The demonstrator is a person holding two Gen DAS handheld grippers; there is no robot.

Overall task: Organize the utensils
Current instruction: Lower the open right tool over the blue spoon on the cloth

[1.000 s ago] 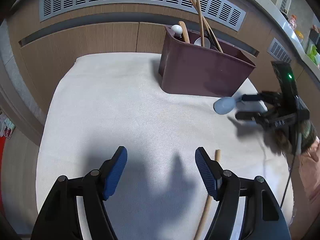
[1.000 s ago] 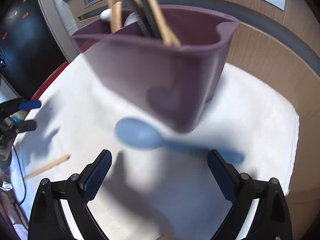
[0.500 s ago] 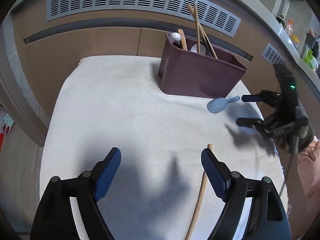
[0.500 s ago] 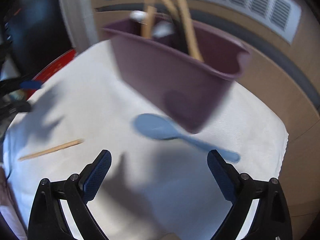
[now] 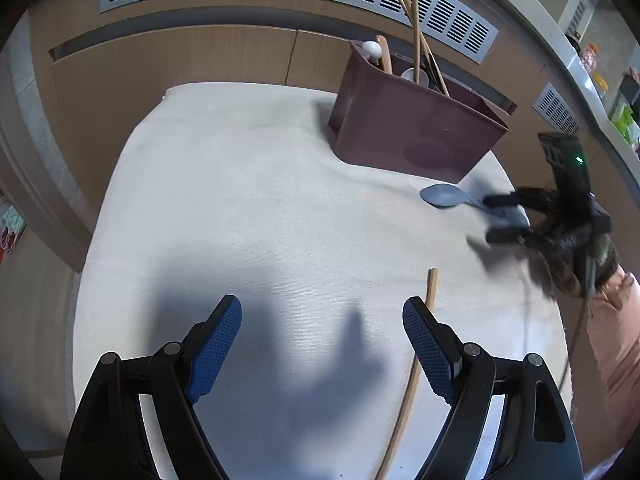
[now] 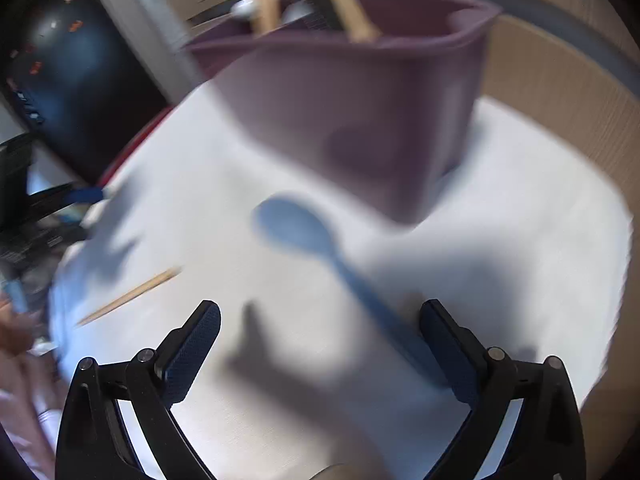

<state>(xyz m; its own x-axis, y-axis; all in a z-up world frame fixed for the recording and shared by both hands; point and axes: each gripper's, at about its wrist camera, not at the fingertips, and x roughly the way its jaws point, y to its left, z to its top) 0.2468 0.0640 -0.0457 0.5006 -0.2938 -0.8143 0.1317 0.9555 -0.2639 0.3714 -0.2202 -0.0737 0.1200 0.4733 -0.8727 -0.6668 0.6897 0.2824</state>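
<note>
Both claws gape wide, nothing gripped. Left claw [image 5: 322, 332] hovers over the white cloth [image 5: 240, 200] on the tabletop, wooden chopstick [image 5: 416, 364] lying flat just beside its right finger. Right claw [image 6: 320, 340] sits low over the blue spoon [image 6: 316, 244]; the handle runs toward its right finger, bowl near the maroon utensil bin [image 5: 416, 128]. Bin holds upright chopsticks and spoons. Right view blurred.

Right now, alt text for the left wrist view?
An open left hand-held gripper hovers over a white cloth, with a wooden chopstick lying beside its right finger. Farther off, a maroon utensil bin holds chopsticks and spoons, and the open right hand-held gripper reaches at a blue spoon lying before the bin.
</note>
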